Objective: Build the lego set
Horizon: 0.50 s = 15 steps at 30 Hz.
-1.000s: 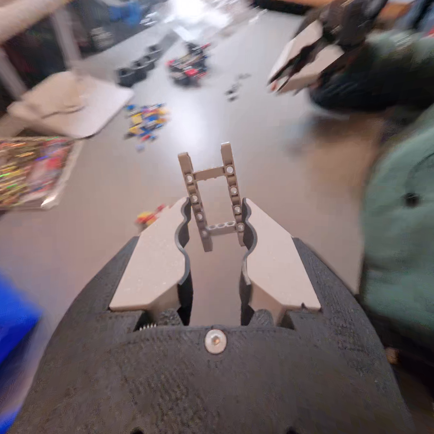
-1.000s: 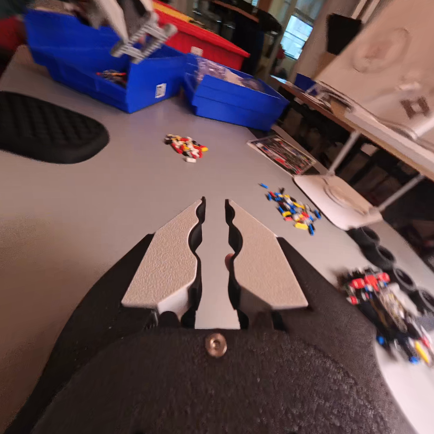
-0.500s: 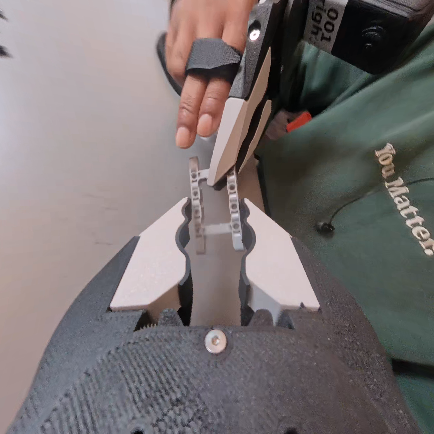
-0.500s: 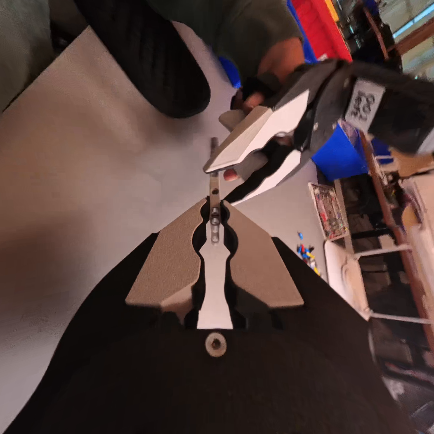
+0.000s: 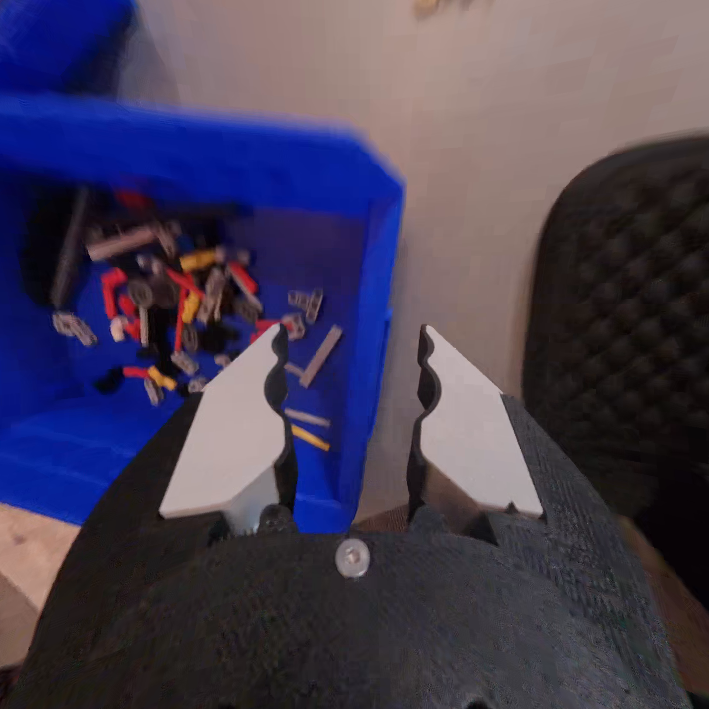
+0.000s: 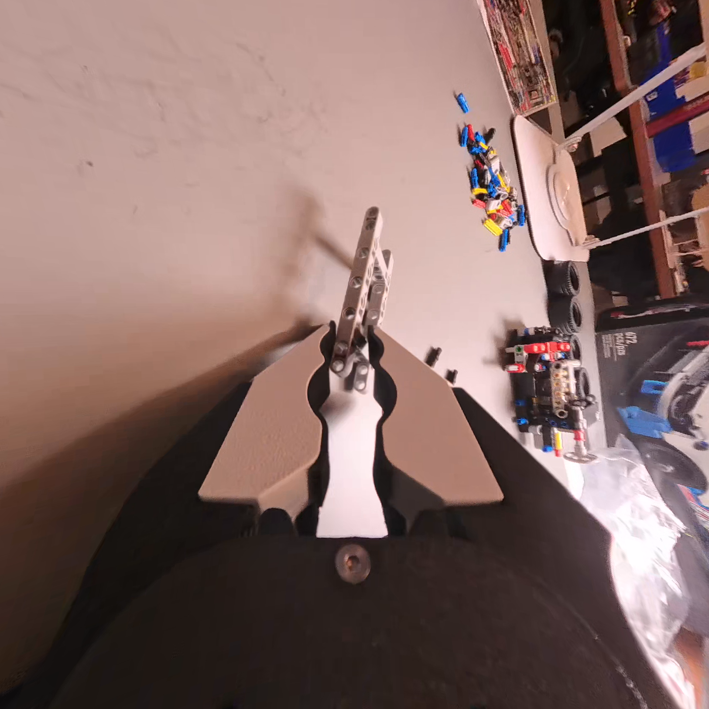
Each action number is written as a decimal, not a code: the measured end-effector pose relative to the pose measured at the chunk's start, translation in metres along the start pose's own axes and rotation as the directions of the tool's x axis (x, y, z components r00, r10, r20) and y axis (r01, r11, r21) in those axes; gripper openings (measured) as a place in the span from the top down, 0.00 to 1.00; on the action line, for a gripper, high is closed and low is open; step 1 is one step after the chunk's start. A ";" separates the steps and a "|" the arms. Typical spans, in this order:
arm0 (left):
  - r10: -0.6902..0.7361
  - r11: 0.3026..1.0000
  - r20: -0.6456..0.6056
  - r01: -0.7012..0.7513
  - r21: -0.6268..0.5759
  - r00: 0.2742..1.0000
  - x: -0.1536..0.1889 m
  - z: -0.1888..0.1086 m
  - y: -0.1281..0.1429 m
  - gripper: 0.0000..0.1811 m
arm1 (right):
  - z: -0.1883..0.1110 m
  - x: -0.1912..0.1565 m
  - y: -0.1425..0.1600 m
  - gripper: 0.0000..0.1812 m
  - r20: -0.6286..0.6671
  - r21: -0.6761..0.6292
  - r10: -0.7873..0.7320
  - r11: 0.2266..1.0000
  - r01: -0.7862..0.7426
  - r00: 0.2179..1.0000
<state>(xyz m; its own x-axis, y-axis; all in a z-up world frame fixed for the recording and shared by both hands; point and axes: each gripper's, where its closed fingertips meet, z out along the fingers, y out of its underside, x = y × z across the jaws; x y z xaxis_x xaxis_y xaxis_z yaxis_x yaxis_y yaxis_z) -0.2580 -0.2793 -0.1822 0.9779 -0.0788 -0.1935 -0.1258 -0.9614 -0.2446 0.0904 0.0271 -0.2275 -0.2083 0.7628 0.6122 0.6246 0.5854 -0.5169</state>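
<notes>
Lego beam frame (image 6: 366, 291) just swapped from left to right claw (image 6: 349, 330), now gripped above table (image 6: 172, 134), so our empty, open left claw (image 5: 351, 333) can grab pcs from blue bin (image 5: 199, 153).

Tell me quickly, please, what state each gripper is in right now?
Left gripper: open, holding nothing, above the blue bin.
Right gripper: shut on the grey lego frame.

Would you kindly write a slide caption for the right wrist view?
Right claw shut on a grey beam-built lego frame above the beige table.
</notes>
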 end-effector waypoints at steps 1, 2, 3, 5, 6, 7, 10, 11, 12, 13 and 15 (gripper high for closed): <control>0.008 0.997 -0.003 -0.009 -0.078 1.000 -0.003 0.011 0.021 0.63 | -0.001 -0.002 -0.003 0.89 0.020 0.018 0.016 1.000 -0.016 1.000; 0.021 0.990 -0.041 -0.027 -0.138 0.999 0.001 0.021 0.036 0.65 | -0.004 -0.003 -0.006 0.85 0.039 0.038 0.040 0.998 -0.041 0.998; 0.033 0.983 -0.078 -0.047 -0.177 0.996 0.006 0.029 0.047 0.71 | -0.007 -0.001 -0.009 0.84 0.049 0.061 0.072 0.995 -0.075 0.996; 0.061 0.974 -0.113 -0.084 -0.209 0.992 0.010 0.036 0.055 0.80 | -0.016 0.003 -0.015 0.83 0.066 0.115 0.132 0.984 -0.139 0.989; 0.064 0.974 -0.114 -0.087 -0.208 0.991 0.009 0.034 0.054 0.84 | -0.020 0.006 -0.018 0.83 0.071 0.140 0.160 0.976 -0.169 0.985; 0.069 0.976 -0.118 -0.092 -0.198 0.991 0.010 0.028 0.051 0.88 | -0.024 0.010 -0.019 0.82 0.073 0.161 0.186 0.967 -0.195 0.980; 0.085 0.992 -0.218 -0.103 -0.070 0.972 0.031 -0.016 0.029 0.88 | -0.034 0.018 -0.021 0.82 0.072 0.207 0.246 0.944 -0.256 0.967; 0.110 0.993 -0.250 -0.116 -0.010 0.962 0.039 -0.035 0.021 0.87 | -0.036 0.020 -0.021 0.82 0.075 0.222 0.265 0.935 -0.275 0.961; 0.135 0.991 -0.266 -0.132 0.029 0.954 0.044 -0.050 0.016 0.86 | -0.037 0.021 -0.021 0.83 0.077 0.235 0.283 0.927 -0.294 0.956; 0.141 0.990 -0.254 -0.134 0.043 0.957 0.041 -0.058 0.015 0.86 | -0.037 0.022 -0.020 0.83 0.078 0.240 0.298 0.920 -0.308 0.951; 0.056 0.998 -0.149 -0.055 0.012 0.987 0.010 -0.054 0.018 0.86 | -0.035 0.023 -0.017 0.82 0.076 0.237 0.307 0.918 -0.317 0.949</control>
<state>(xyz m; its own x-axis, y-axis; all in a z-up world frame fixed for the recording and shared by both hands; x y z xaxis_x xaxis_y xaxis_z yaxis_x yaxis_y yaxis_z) -0.2411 -0.3117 -0.1373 0.9833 -0.1710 -0.0629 -0.1813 -0.9523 -0.2454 0.1015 0.0250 -0.1836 -0.0633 0.9244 0.3762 0.4608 0.3614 -0.8106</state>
